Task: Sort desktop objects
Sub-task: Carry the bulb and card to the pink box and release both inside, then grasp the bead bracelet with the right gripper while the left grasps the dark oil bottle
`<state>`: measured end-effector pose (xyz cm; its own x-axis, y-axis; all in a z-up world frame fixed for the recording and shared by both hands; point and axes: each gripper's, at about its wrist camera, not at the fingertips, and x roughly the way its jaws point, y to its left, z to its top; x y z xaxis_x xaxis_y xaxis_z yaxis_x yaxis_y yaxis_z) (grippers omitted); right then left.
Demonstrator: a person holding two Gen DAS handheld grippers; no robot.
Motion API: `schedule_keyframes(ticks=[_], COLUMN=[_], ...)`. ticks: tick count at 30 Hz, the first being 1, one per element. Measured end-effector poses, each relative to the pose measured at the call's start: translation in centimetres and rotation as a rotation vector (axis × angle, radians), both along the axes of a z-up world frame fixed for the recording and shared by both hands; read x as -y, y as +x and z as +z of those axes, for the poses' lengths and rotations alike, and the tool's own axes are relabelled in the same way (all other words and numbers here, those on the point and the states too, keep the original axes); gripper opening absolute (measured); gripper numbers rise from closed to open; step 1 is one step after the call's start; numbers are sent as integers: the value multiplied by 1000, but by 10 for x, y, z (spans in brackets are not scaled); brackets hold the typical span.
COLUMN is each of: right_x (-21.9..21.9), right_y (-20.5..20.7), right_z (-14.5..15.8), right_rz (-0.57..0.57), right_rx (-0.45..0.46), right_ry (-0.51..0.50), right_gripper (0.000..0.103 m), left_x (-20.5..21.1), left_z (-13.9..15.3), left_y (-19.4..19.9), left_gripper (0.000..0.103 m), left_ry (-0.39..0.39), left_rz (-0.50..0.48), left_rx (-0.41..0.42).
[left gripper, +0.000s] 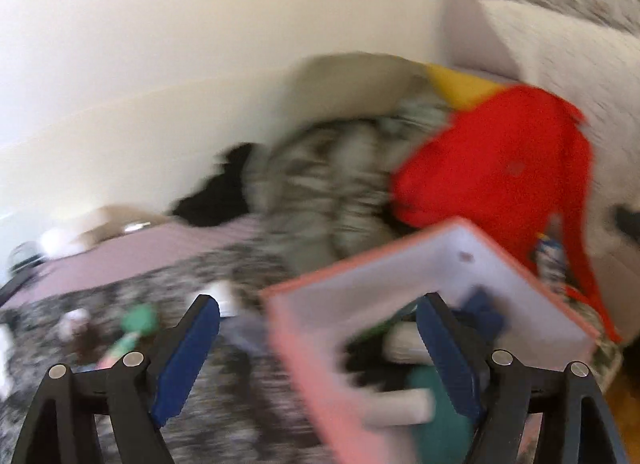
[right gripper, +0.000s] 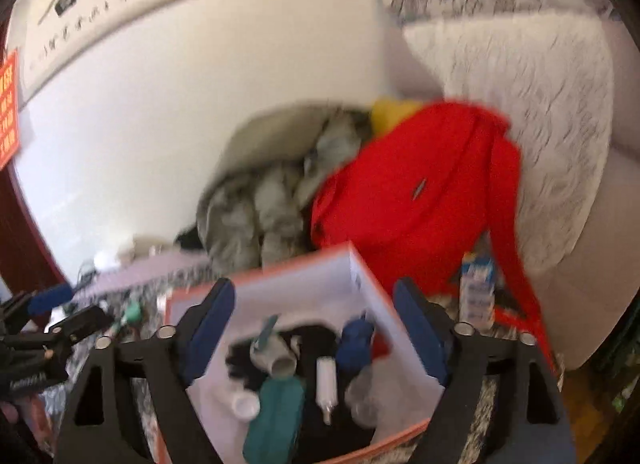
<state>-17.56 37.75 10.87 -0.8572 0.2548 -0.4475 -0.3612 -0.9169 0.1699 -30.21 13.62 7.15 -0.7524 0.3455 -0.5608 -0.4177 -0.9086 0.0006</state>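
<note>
Left wrist view: a white wall [left gripper: 160,44] backs a mottled surface [left gripper: 132,296]; the left tongs [left gripper: 318,314] gape released, the pink-rimmed box [left gripper: 400,276] before them. Right wrist view: the right tongs [right gripper: 314,298] hang released over that box [right gripper: 288,276], which holds a teal bottle [right gripper: 276,412], beside a red bag [right gripper: 416,192].

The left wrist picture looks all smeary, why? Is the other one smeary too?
Left wrist view: strong motion blur smears the pink-edged box and red bag, while the gripper's own fingers look sharp. Right wrist view: blur is milder, so a teal bottle inside the box is recognisable; the fisheye lens bends the wall and darkens the corners.
</note>
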Motion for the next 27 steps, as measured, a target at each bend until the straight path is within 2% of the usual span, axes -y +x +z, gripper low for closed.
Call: schedule_keyframes(ticks=[4, 7, 10, 12, 17, 20, 23, 24, 25, 27], right_x=[41, 92, 151, 196, 277, 308, 327, 330, 331, 334], right_y=[3, -7, -28, -44, -102, -146, -197, -219, -234, -271], right_z=[19, 12, -17, -51, -144, -192, -224, -232, -237, -250], right_rz=[89, 195, 308, 387, 500, 502, 472, 455, 441, 405], right_rx=[-62, -45, 33, 113, 331, 416, 454, 456, 454, 452], right_ry=[3, 7, -6, -29, -117, -158, -192, -219, -228, -237], right_gripper=[99, 101, 101, 101, 100, 99, 80, 68, 64, 64], left_x=[87, 152, 210, 234, 263, 271, 266, 264, 261, 255], left_z=[-14, -55, -109, -137, -181, -198, -204, -209, -213, -225], left_y=[1, 8, 15, 16, -7, -33, -72, -90, -106, -143], left_gripper=[93, 93, 93, 93, 93, 93, 93, 93, 93, 93], left_ry=[-29, -66, -101, -103, -84, -63, -52, -55, -62, -80], left_rz=[170, 290, 392, 431, 462, 453, 420, 405, 392, 369], left_rx=[6, 69, 174, 223, 278, 293, 284, 279, 281, 294])
